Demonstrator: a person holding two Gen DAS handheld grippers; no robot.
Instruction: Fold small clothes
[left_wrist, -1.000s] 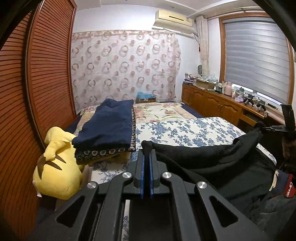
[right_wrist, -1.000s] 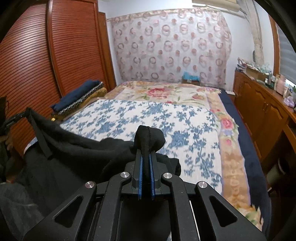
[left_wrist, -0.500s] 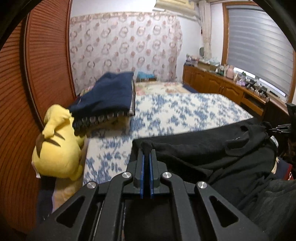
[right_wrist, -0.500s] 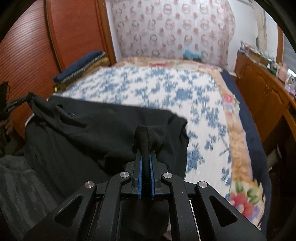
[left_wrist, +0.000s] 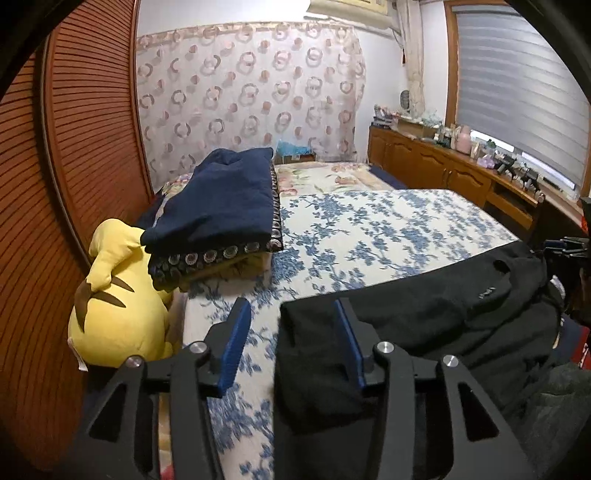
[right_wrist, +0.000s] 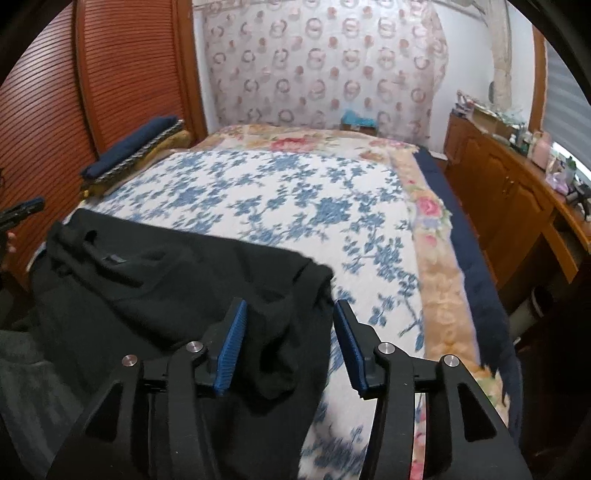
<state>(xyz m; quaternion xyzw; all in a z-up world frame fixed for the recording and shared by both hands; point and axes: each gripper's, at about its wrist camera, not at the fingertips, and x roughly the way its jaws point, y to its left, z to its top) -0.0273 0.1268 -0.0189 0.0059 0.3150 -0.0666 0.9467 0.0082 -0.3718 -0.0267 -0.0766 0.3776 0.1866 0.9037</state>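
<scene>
Fingers of left gripper and right gripper, earlier clamped together, now spread apart, black garment released onto bedspread.

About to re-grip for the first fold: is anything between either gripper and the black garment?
Nothing visible. The black garment lies spread on the floral bedspread. The open left gripper and right gripper sit right at its near corners. The yellow plush lies off to the side.

I see a black garment on my white, blue-flowered bedspread, a yellow plush at nine o'clock, and a folded navy blanket.
</scene>
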